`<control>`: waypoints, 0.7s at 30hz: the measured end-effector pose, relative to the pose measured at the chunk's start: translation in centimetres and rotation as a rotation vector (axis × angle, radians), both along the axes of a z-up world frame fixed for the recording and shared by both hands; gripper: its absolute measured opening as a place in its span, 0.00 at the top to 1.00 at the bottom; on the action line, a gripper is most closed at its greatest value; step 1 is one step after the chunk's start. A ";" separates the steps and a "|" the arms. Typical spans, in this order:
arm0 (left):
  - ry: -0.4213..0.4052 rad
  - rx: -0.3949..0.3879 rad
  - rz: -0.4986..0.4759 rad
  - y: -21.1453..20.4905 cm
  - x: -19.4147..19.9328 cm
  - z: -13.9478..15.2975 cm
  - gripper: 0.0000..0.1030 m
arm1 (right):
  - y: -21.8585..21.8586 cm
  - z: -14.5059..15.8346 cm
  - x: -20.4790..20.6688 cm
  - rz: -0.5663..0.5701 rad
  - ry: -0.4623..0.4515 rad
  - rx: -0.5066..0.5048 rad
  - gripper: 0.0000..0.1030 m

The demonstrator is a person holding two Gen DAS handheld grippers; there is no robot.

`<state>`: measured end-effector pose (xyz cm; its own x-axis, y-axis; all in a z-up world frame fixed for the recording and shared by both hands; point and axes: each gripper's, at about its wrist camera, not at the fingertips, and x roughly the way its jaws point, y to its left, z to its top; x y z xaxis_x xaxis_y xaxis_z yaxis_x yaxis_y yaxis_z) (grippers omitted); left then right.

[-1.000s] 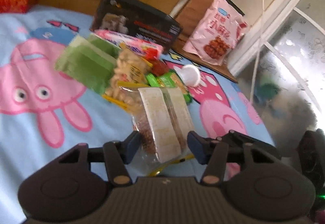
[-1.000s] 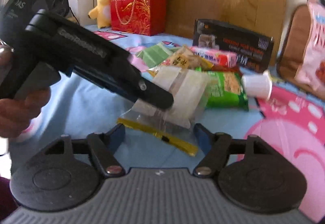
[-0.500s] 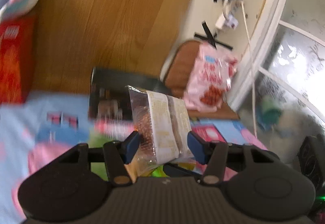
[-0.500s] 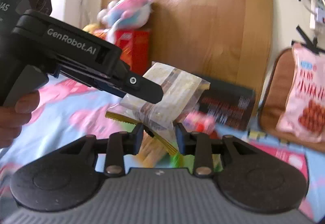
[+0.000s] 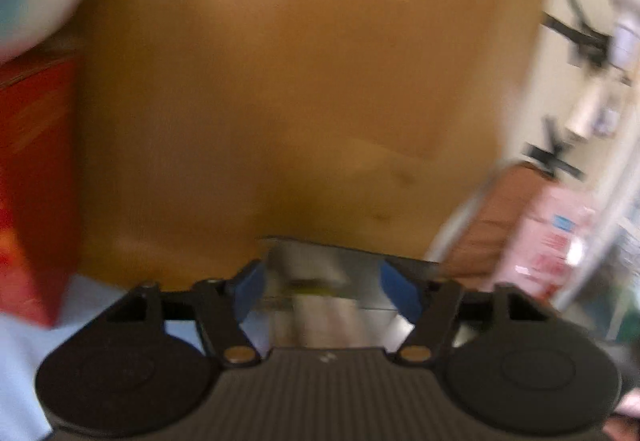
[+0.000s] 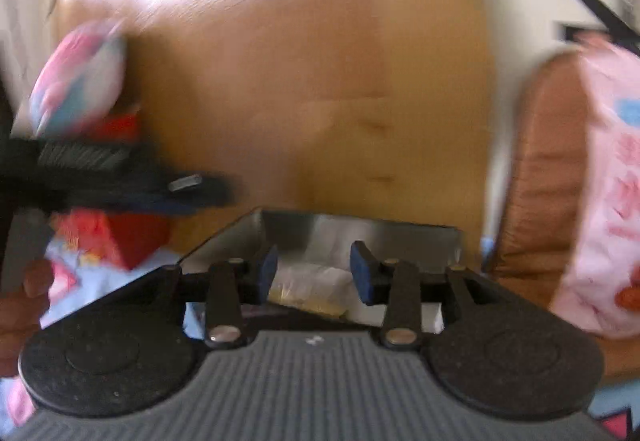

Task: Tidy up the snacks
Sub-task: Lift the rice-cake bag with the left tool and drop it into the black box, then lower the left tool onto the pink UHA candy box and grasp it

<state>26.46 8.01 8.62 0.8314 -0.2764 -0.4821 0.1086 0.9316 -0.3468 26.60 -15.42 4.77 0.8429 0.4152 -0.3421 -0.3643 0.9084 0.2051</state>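
With both grippers, left (image 5: 326, 287) and right (image 6: 314, 273), open around the snack packet (image 6: 310, 283) over the box (image 6: 360, 231), lower gently.

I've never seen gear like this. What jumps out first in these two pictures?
A broad wooden board fills the background of both blurred views. Low in the right view, the right gripper has its blue-tipped fingers parted over an open box with a clear snack packet lying in it. A pink snack bag leans at the far right, and a red box stands at the left edge of the left view.
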 end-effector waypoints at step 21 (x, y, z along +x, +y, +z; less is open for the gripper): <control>0.110 -0.178 -0.019 1.5 -9.5 -3.1 0.29 | 0.5 -2.9 -6.9 0.142 0.078 -0.062 0.41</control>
<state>16.96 9.52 5.47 0.7702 -0.3803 -0.5121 0.0776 0.8527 -0.5165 19.68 -14.89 1.90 0.7473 0.5044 -0.4326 -0.4752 0.8607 0.1828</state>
